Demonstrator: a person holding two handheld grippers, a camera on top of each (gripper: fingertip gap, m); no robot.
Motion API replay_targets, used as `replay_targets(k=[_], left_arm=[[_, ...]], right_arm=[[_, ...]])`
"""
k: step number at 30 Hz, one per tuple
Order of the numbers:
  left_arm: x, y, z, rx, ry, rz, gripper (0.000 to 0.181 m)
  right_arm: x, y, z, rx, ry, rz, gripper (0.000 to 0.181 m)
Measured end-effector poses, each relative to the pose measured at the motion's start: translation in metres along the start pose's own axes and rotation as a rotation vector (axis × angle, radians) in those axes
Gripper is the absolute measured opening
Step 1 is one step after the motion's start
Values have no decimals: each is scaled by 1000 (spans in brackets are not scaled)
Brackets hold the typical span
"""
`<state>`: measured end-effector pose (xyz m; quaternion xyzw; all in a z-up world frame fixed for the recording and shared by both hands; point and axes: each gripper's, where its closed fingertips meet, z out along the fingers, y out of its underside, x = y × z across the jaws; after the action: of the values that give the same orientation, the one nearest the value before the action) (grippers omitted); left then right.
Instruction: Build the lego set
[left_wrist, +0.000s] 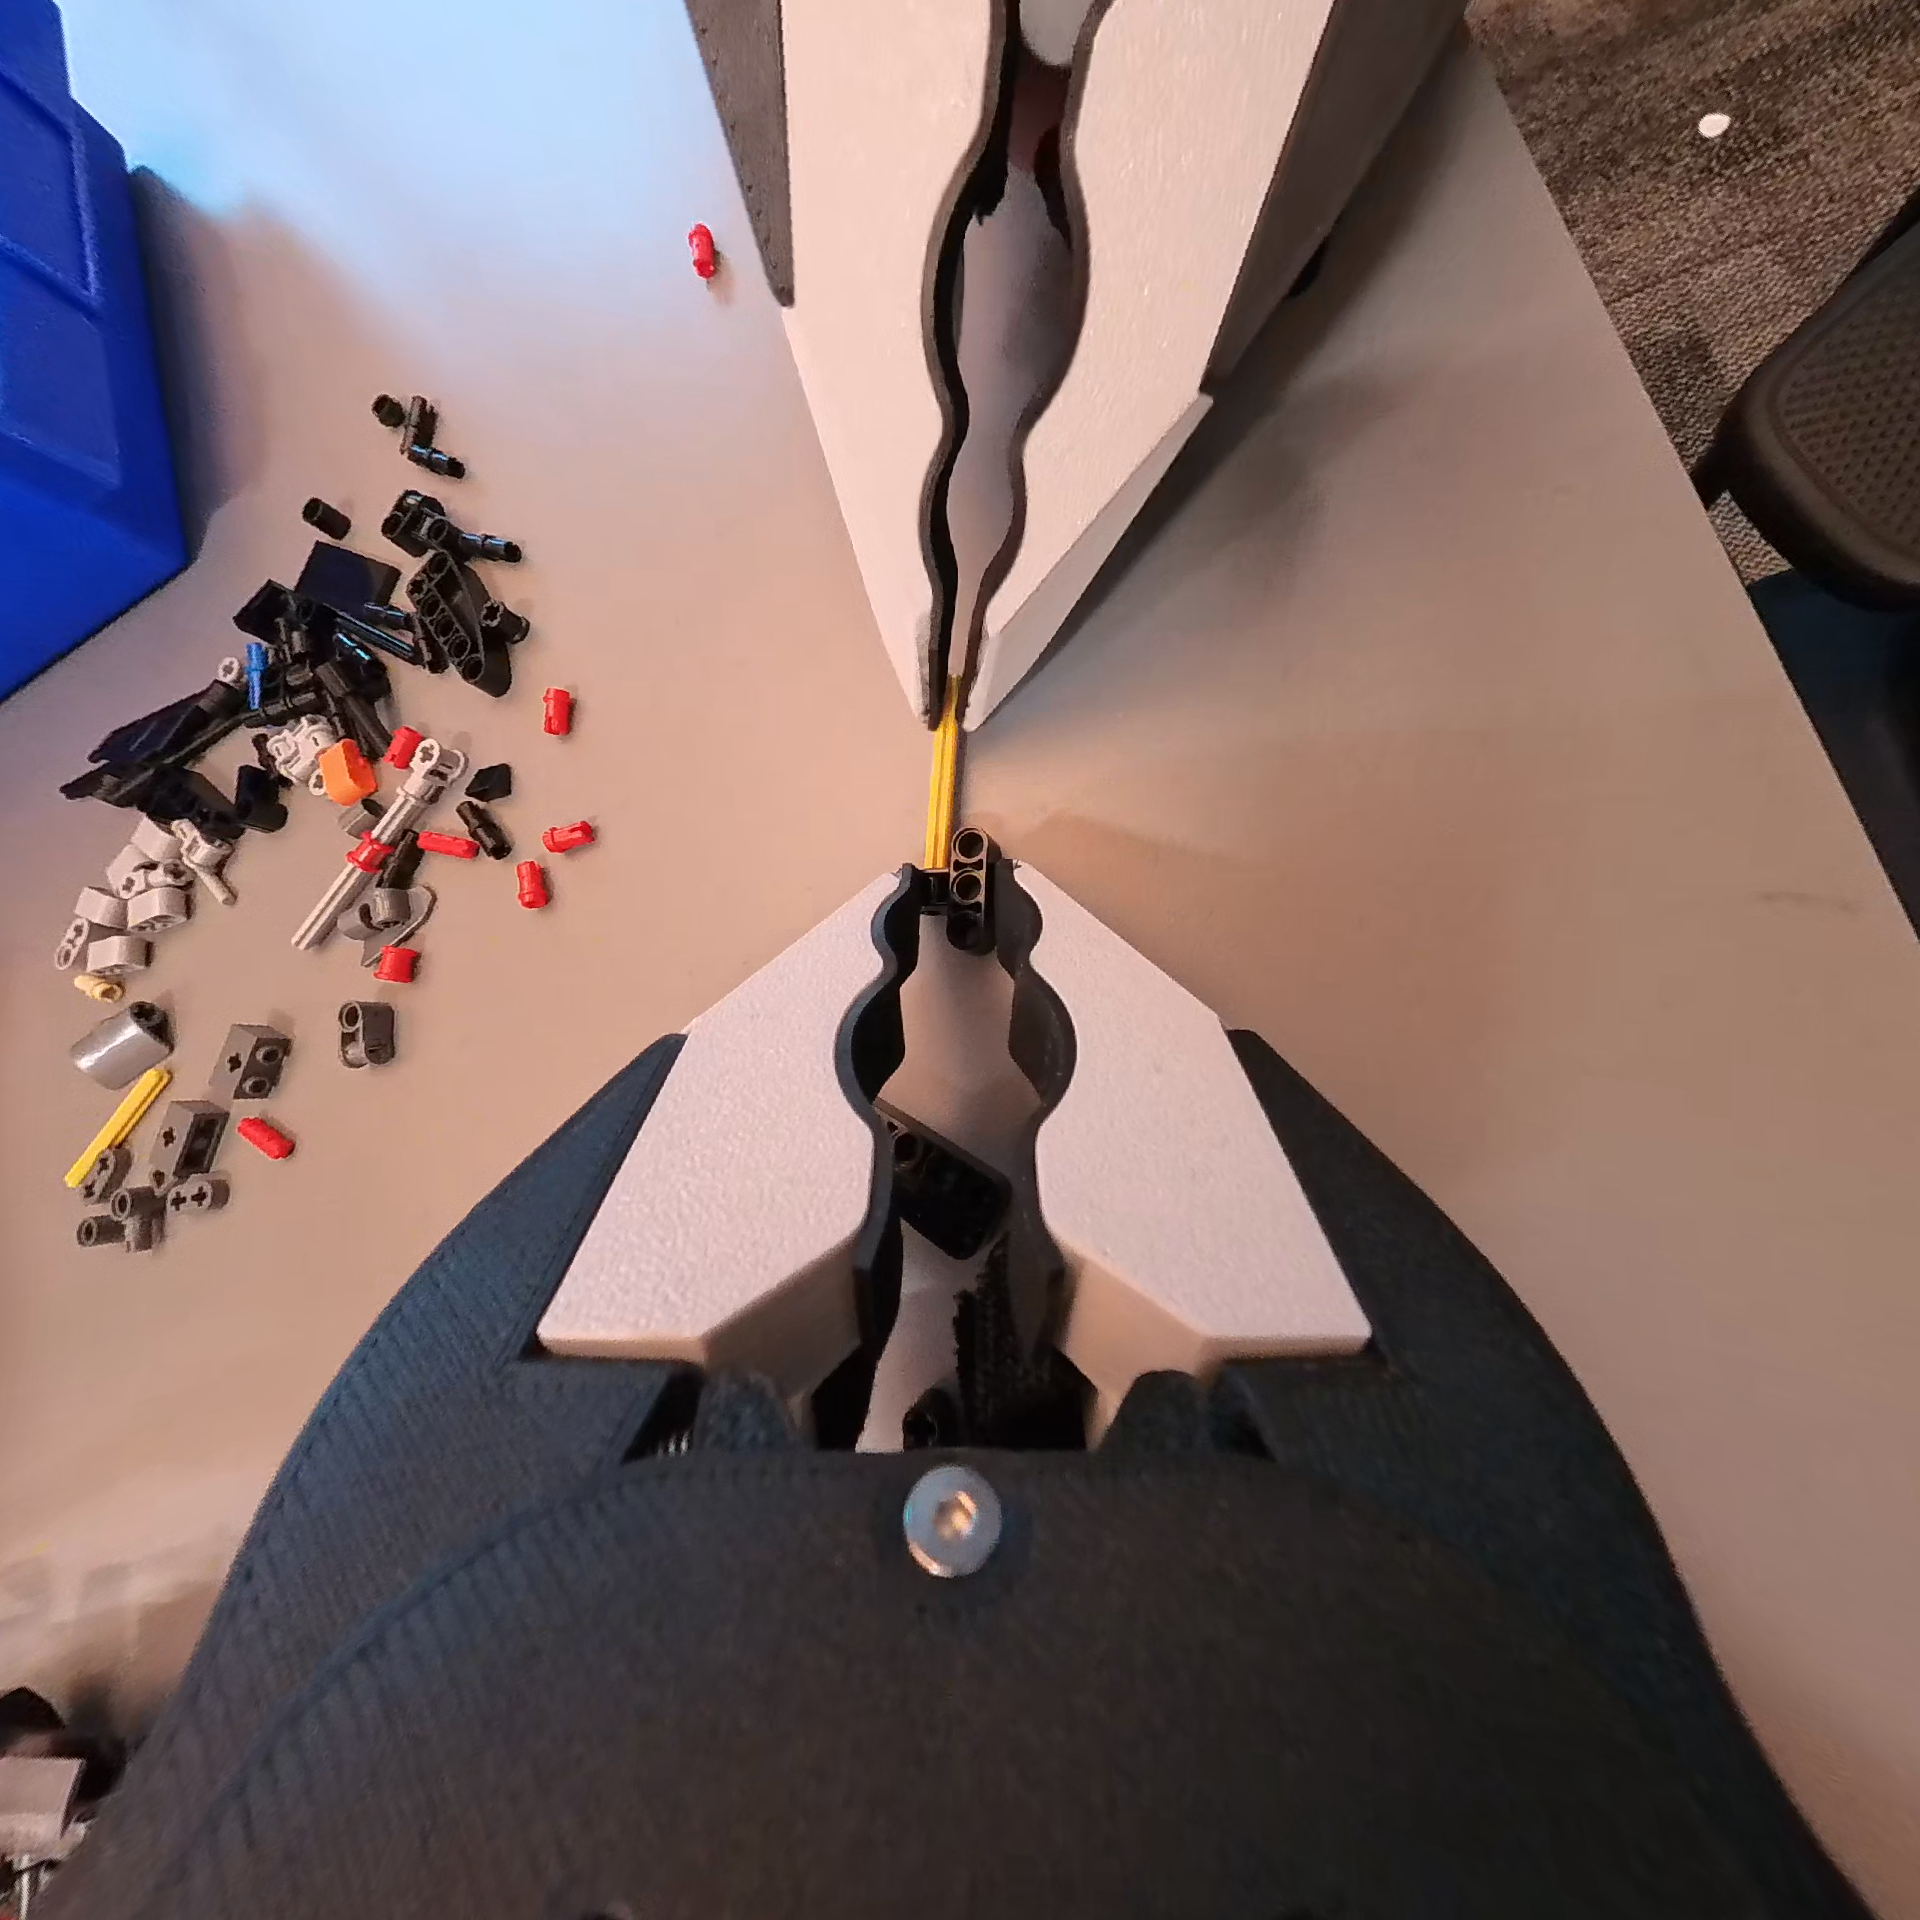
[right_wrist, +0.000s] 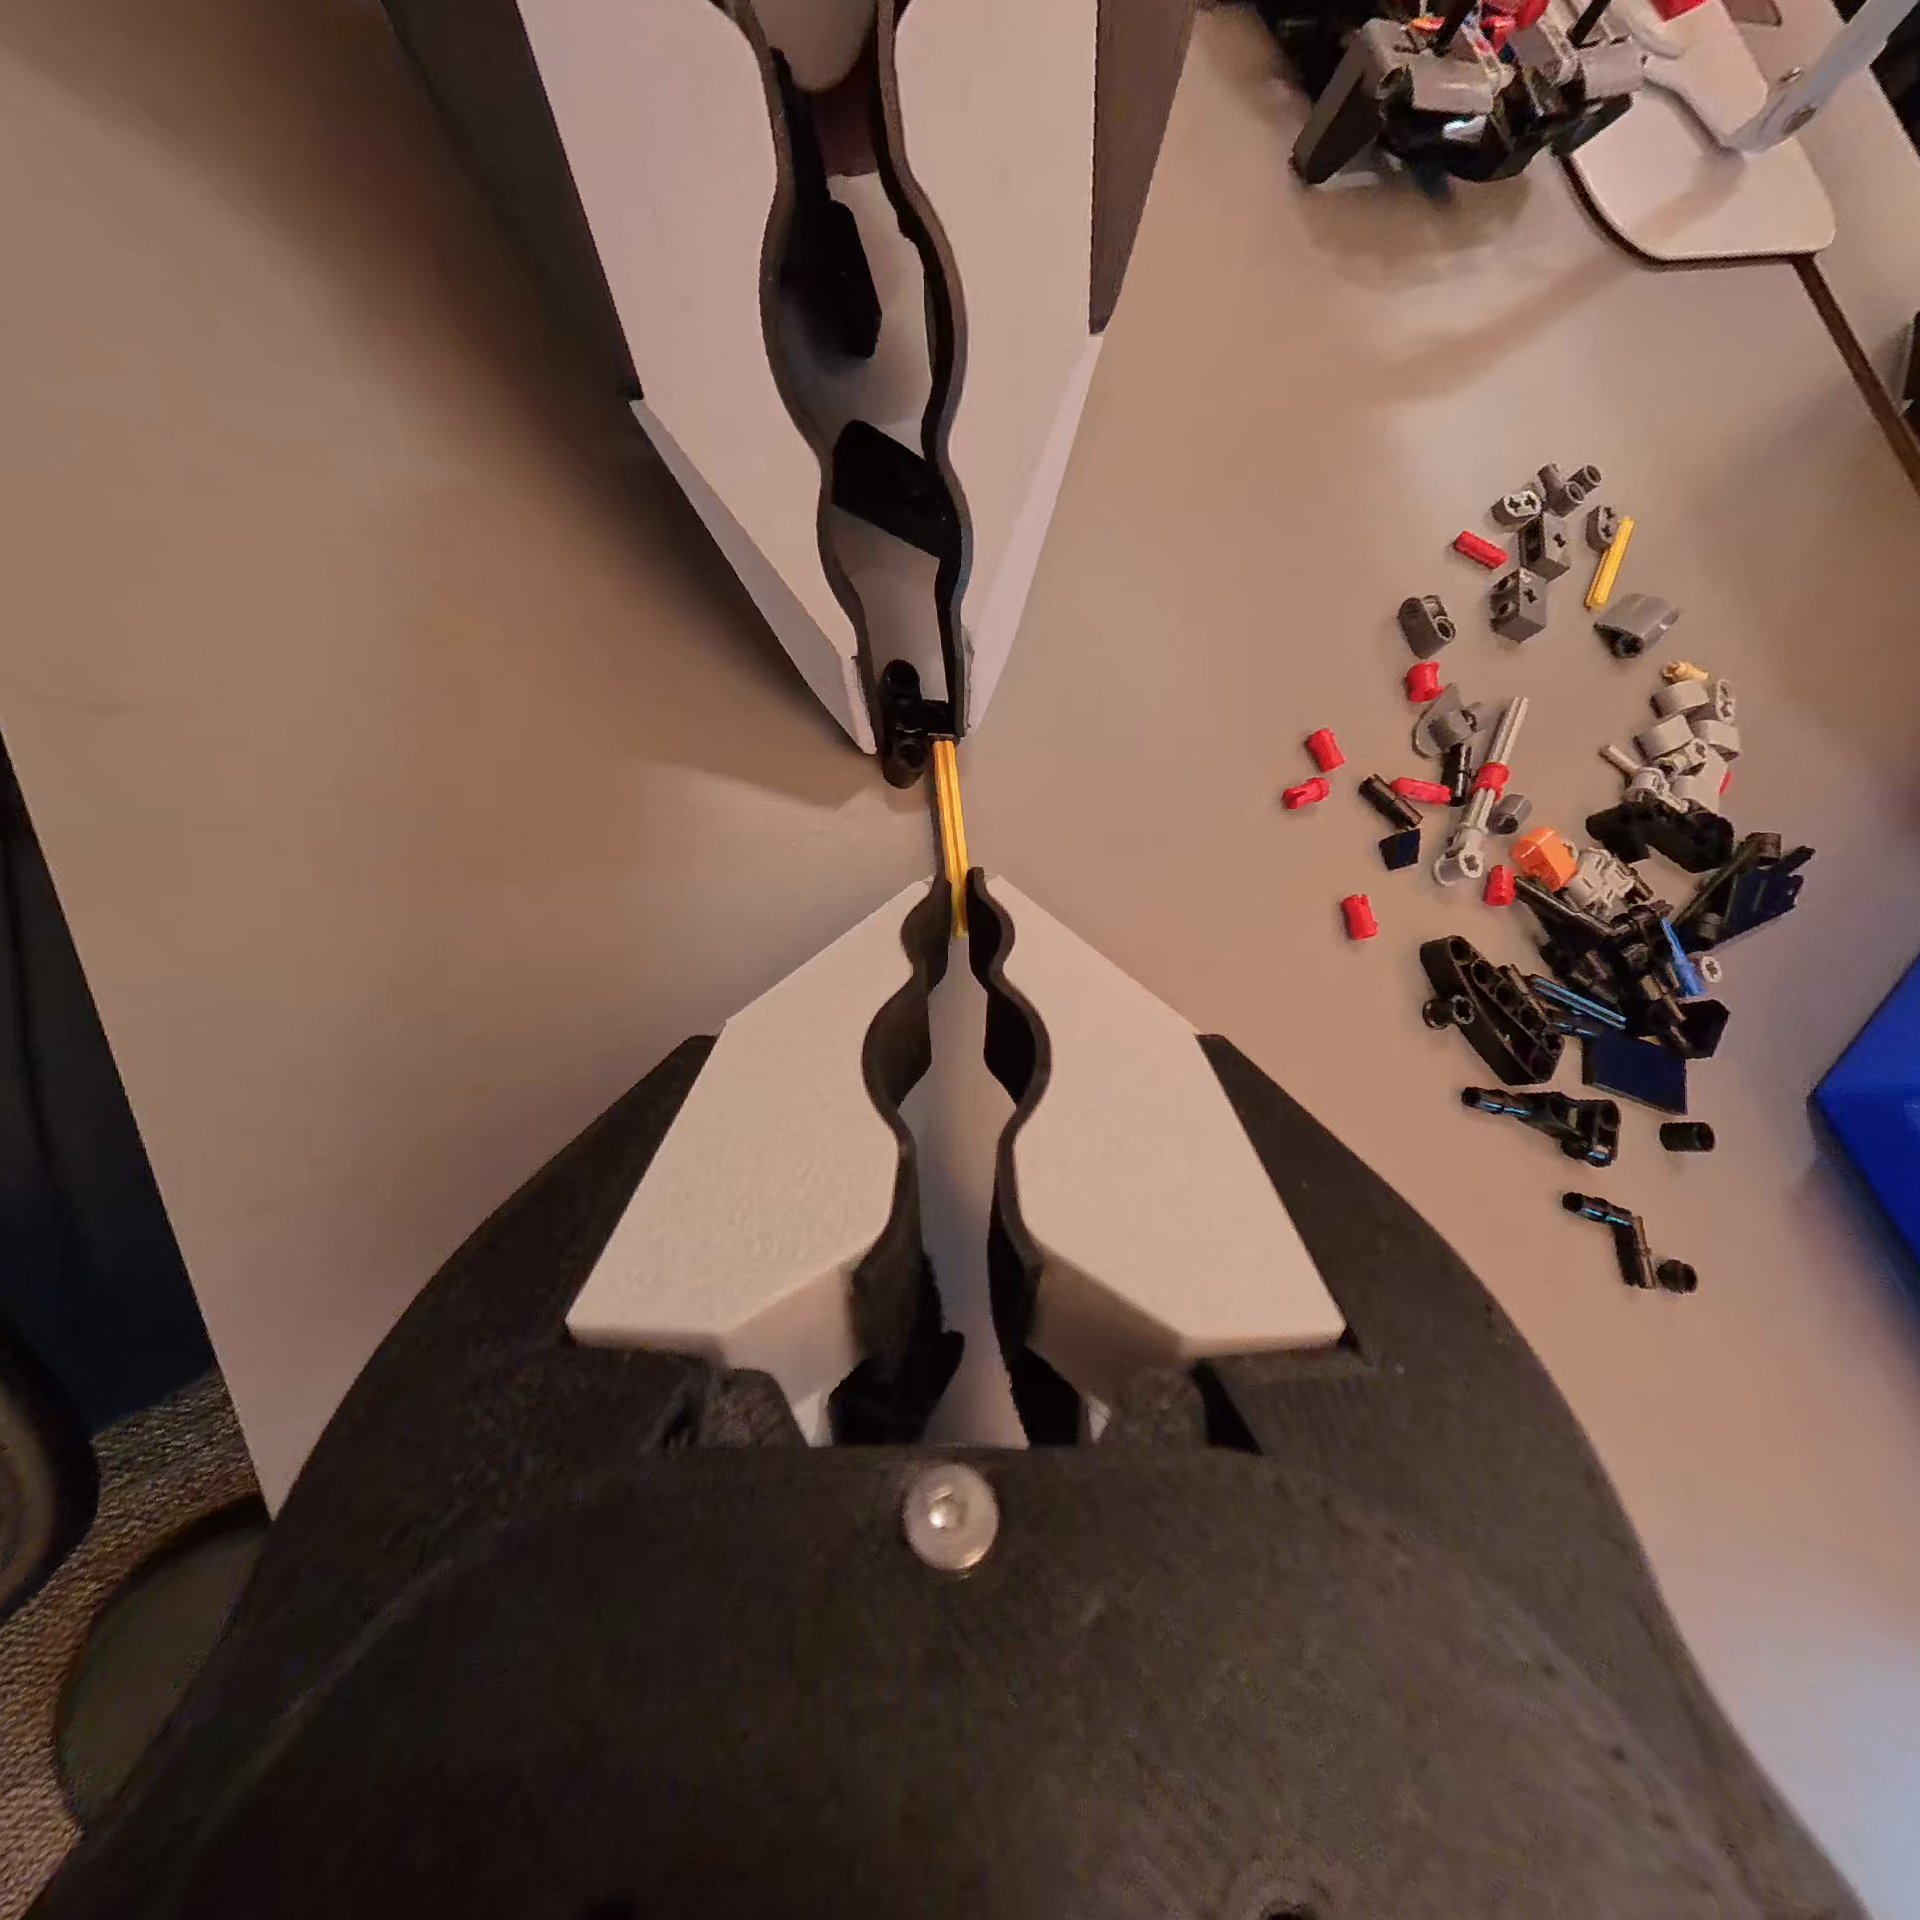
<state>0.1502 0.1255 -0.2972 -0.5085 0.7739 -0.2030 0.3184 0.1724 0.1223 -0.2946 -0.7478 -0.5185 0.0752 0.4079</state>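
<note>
Left gripper (left_wrist: 961, 883), matte black ribbed printed body with smooth pale wedge fingers and wavy black rubbery pads, is clamped narrow on a small black connector (left_wrist: 968, 881), a glossy piece with round pin holes, at the fingertips. Right gripper (right_wrist: 961, 894), same build, faces it tip to tip, pinching one end of a thin yellow axle (right_wrist: 951, 831), a ridged plastic rod. Axle's far end meets the black connector; cannot tell how deep it sits. Both parts held above a smooth beige table (left_wrist: 1351, 831). A second black beam piece (left_wrist: 951, 1184), flat with holes, sits further back between the left fingers. Loose parts pile (left_wrist: 312, 790) lies well to the side on the table: glossy black beams and pins, short red cylindrical bushes, grey stubby connectors, a grey cylinder, one orange rounded piece, another yellow axle. Blue plastic bin (left_wrist: 73, 416) beside the pile. Partly built grey-black model (right_wrist: 1475, 83) at the table's far end in the right wrist view. Dark mesh chair (left_wrist: 1829, 436) off the table edge.
</note>
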Motion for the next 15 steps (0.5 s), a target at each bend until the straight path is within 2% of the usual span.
replay_targets(k=[6, 15], left_arm=[[0, 0, 0, 2, 3, -3, 13], [0, 0, 0, 3, 7, -6, 13]], right_arm=[[2, -6, -2, 41, 37, -40, 0], [0, -3, 5, 30, -8, -16, 0]])
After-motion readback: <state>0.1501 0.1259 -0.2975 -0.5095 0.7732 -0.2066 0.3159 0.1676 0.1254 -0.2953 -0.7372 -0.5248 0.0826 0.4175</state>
